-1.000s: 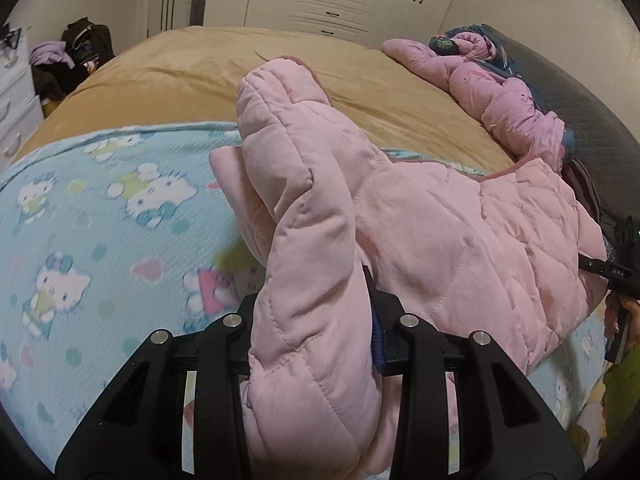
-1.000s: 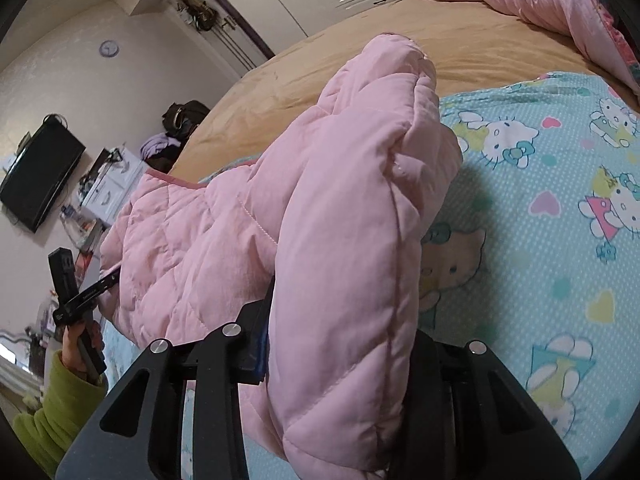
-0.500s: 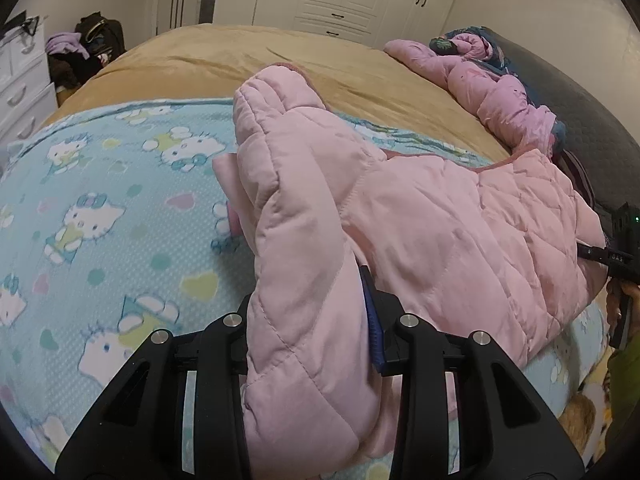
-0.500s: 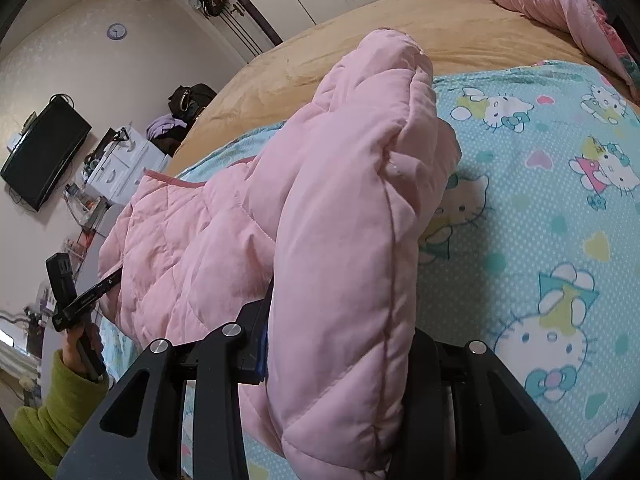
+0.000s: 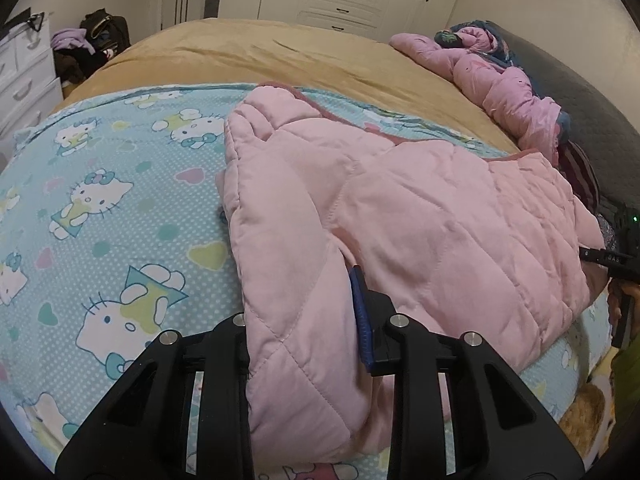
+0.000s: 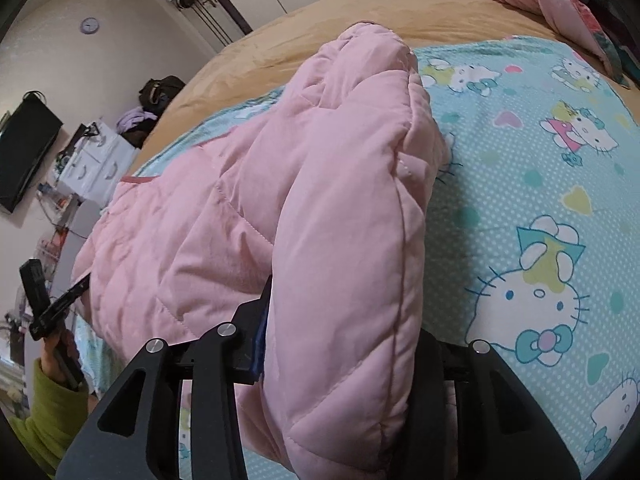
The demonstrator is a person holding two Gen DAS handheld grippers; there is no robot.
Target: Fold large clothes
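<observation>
Pink: 1 quilted jacket [image 5: 420, 216], 2 tongs gripping it.

A thick fold of the pink quilted jacket [image 6: 280, 184] sits between the opening jaws of the right gripper [image 6: 340, 344]. The jacket lies on a blue cartoon-cat blanket [image 6: 540, 184]. At eight o'clock, a green-sleeved hand [image 6: 56, 356] holds the left gripper [image 6: 52, 308].

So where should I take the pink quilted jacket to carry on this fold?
Take the pink quilted jacket by its two thick rolled edges, coming in from the near bed edge. Left gripper has one, jaws closing; right gripper the other, jaws opening. The padding bunches into firm ridges there.
</observation>
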